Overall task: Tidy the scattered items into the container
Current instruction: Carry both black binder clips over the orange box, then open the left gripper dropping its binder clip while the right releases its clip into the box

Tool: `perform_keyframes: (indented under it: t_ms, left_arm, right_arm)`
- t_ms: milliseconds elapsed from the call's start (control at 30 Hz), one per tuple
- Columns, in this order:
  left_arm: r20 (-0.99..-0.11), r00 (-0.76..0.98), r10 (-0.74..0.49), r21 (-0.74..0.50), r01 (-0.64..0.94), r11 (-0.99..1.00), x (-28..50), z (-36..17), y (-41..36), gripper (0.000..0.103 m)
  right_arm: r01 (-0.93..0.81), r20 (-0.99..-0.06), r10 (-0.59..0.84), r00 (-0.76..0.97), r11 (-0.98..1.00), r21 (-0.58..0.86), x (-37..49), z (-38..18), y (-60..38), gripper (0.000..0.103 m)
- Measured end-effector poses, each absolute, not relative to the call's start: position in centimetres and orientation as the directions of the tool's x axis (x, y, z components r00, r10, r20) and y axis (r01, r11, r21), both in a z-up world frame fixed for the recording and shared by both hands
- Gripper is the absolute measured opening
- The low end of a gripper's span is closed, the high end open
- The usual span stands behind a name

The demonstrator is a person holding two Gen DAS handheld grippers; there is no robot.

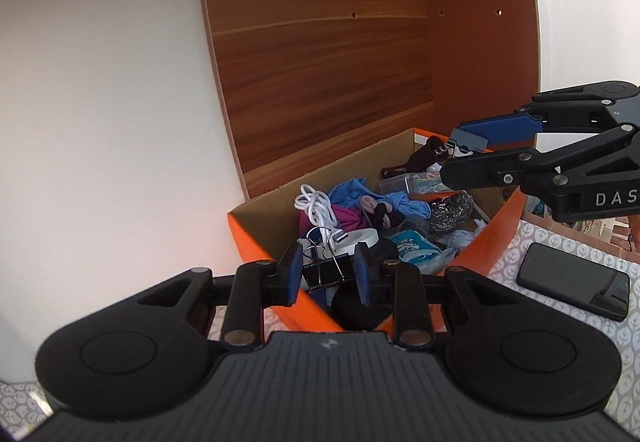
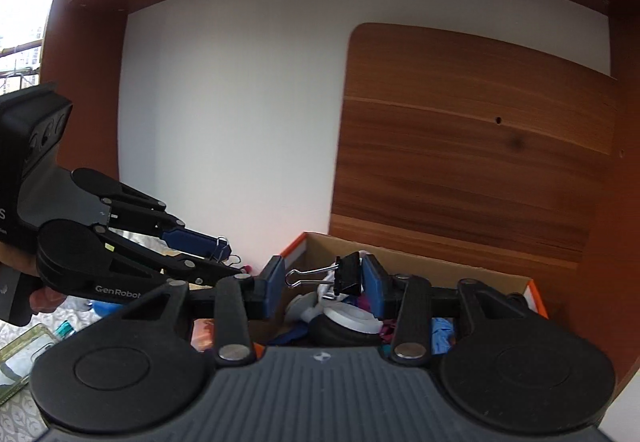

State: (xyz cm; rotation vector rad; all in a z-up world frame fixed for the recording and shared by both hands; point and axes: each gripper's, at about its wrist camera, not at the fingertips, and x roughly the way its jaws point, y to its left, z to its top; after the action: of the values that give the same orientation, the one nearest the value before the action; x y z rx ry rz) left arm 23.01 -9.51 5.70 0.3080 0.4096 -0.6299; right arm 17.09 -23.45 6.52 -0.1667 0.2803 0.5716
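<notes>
The orange cardboard box (image 1: 496, 230), brown inside, sits heaped with crumpled cloth and a coiled white cable (image 1: 318, 208). Above its near corner the left gripper (image 1: 327, 274) pinches a black metal binder clip (image 1: 326, 270) squarely between its blue pads, wire handles pointing up and away. The right gripper (image 2: 324, 278) grips a second binder clip (image 2: 347, 274), its handles lying sideways toward the left pad.
</notes>
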Motion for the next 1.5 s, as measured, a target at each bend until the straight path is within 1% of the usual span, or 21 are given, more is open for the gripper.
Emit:
perform_keyframes:
  t_ms: [167,333,600,733,933,1033,1200,1233,1267,1367,1400,1433,1467,1500]
  left_arm:
    - [-0.47,0.753,-0.46,0.199,0.598,0.777,25.5,5.0,-12.2,0.028]
    - [-0.49,0.77,-0.41,0.221,0.564,0.796,27.7,4.4,-14.0,0.028]
    - [-0.522,0.784,-0.336,0.255,0.52,0.815,30.5,3.6,-15.5,0.028]
    - [-0.548,0.778,-0.309,0.275,0.515,0.812,31.2,3.1,-16.0,0.028]
    - [-0.567,0.778,-0.272,0.3,0.502,0.811,31.7,2.4,-15.7,0.028]
    - [-0.564,0.781,-0.266,0.303,0.496,0.814,31.6,2.2,-15.2,0.028]
    - [-0.555,0.793,-0.252,0.31,0.478,0.822,31.1,1.8,-14.3,0.029]
    - [-0.552,0.795,-0.249,0.311,0.474,0.824,30.9,1.8,-14.0,0.03]
    - [-0.55,0.798,-0.246,0.314,0.47,0.825,30.8,1.7,-13.9,0.03]
    - [-0.533,0.814,-0.23,0.335,0.452,0.827,30.3,1.5,-13.4,0.033]
    - [-0.525,0.821,-0.226,0.339,0.445,0.829,30.0,1.5,-13.2,0.037]
    - [-0.515,0.828,-0.223,0.342,0.437,0.832,29.8,1.5,-13.0,0.041]
    - [-0.504,0.836,-0.219,0.347,0.428,0.835,29.4,1.5,-12.8,0.044]
    - [-0.493,0.843,-0.215,0.352,0.419,0.837,29.1,1.5,-12.6,0.048]
  right_arm:
    - [-0.464,-0.316,0.424,0.848,0.884,-0.058,21.3,5.6,-25.9,0.04]
    - [-0.424,-0.349,0.387,0.853,0.905,-0.032,25.4,4.5,-26.8,0.04]
    - [-0.414,-0.431,0.344,0.834,0.907,-0.077,30.1,3.0,-24.9,0.04]
    - [-0.396,-0.482,0.317,0.817,0.916,-0.068,32.3,2.2,-24.4,0.04]
    - [-0.39,-0.51,0.304,0.805,0.919,-0.068,33.4,2.1,-24.1,0.04]
    - [-0.389,-0.526,0.299,0.796,0.919,-0.067,33.9,1.9,-24.0,0.04]
    - [-0.391,-0.526,0.3,0.795,0.918,-0.068,33.9,1.7,-23.8,0.041]
    - [-0.393,-0.526,0.304,0.794,0.917,-0.063,33.9,1.7,-23.9,0.044]
    - [-0.392,-0.525,0.305,0.795,0.918,-0.061,33.8,1.7,-24.0,0.05]
    - [-0.391,-0.519,0.306,0.798,0.918,-0.061,33.7,1.7,-24.0,0.056]
    - [-0.391,-0.518,0.305,0.799,0.918,-0.063,33.7,1.7,-24.0,0.058]
    - [-0.391,-0.513,0.305,0.802,0.918,-0.066,33.4,1.9,-24.3,0.062]
    - [-0.392,-0.509,0.306,0.804,0.917,-0.068,33.3,1.9,-24.2,0.067]
    - [-0.39,-0.5,0.305,0.811,0.918,-0.073,33.0,1.9,-24.3,0.07]
